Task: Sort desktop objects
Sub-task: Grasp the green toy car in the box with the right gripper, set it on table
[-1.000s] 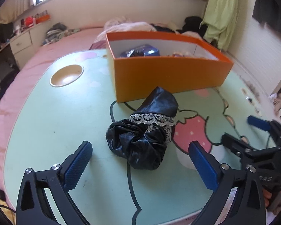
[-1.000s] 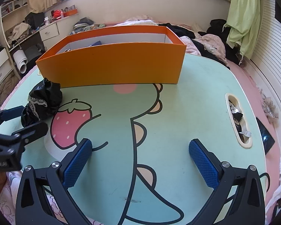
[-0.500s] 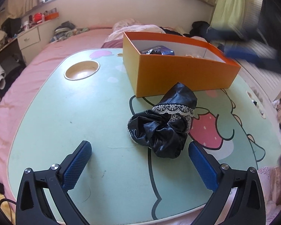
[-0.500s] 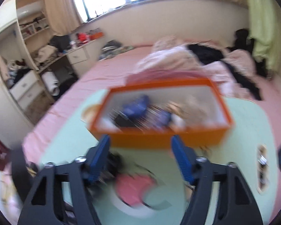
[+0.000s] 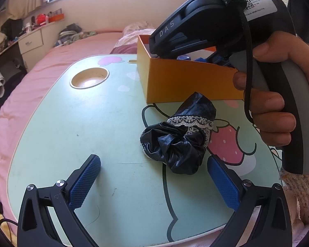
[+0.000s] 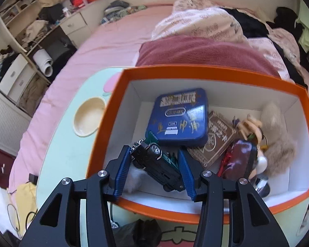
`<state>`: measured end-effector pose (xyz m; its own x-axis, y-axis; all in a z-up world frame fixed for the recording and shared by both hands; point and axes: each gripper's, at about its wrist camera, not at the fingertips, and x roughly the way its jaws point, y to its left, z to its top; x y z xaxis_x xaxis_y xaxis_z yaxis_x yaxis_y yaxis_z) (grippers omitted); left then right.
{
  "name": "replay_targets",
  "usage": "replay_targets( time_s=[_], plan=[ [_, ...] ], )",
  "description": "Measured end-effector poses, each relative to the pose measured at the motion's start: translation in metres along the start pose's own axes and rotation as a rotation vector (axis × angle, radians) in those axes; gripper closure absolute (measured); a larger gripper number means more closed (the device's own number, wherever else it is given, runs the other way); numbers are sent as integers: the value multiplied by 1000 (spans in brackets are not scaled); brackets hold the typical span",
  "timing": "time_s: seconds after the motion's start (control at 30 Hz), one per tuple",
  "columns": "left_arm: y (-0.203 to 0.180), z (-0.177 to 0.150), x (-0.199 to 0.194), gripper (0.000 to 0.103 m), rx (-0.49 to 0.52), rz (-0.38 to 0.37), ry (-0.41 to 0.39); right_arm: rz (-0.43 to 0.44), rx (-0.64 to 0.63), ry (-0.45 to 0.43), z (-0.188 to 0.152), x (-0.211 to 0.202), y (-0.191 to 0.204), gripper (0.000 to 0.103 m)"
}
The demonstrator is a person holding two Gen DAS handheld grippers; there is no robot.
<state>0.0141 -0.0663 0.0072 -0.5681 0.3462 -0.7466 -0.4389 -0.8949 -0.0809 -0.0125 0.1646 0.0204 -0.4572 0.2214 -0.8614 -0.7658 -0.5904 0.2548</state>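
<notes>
My right claw point(image 6: 153, 170) hangs over the orange box point(image 6: 195, 72), jaws closing around a black flashlight point(image 6: 158, 164) among items already inside, while my left claw point(image 5: 154, 183) stands open, the black pouch point(image 5: 181, 138) unsorted just ahead on the table point(image 5: 72, 133).

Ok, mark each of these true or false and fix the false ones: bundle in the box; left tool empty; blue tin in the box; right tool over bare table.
1. The black lace-trimmed bundle lies in the orange box. False: it lies on the table, in front of the box.
2. The left tool holds nothing. True.
3. A blue tin lies in the box. True.
4. The right tool hangs over bare table. False: it reaches into the box, jaws closing with a black flashlight between them.
</notes>
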Motion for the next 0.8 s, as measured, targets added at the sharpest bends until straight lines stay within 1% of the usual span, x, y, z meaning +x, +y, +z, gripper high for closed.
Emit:
replay_targets(
  time_s=[0.1, 0.17, 0.27, 0.33, 0.4, 0.47, 0.53, 0.6, 0.63, 0.7, 0.73, 0.8],
  plan=[
    [-1, 0, 1, 1, 4, -2, 1, 19, -1, -3, -2, -2, -4, 57],
    [-1, 0, 1, 1, 6, -2, 1, 59, 20, -29, -2, -8, -10, 62],
    [0, 0, 1, 1, 8, -6, 0, 143, 74, -88, -4, -24, -19, 71],
    [0, 0, 1, 1, 11, -7, 1, 183, 82, -127, -4, -37, -24, 71],
    [0, 0, 1, 1, 16, -9, 1, 202, 84, -173, -3, -52, -29, 71],
    [0, 0, 1, 1, 18, -12, 0, 239, 103, -220, -8, -73, -38, 71],
    [0, 0, 1, 1, 20, -16, 0, 280, 107, -271, -22, -98, -45, 71],
    [0, 0, 2, 1, 25, -16, 1, 274, 82, -305, -40, -117, -46, 71],
    [0, 0, 2, 1, 27, -16, 1, 255, 61, -318, -54, -126, -47, 71],
    [1, -1, 2, 1, 29, -18, 0, 242, 46, -309, -73, -132, -51, 71],
    [1, 0, 2, 1, 30, -19, 0, 252, 47, -293, -81, -130, -55, 71],
    [2, 0, 2, 1, 34, -23, 0, 267, 65, -253, -93, -118, -64, 71]
  ],
)
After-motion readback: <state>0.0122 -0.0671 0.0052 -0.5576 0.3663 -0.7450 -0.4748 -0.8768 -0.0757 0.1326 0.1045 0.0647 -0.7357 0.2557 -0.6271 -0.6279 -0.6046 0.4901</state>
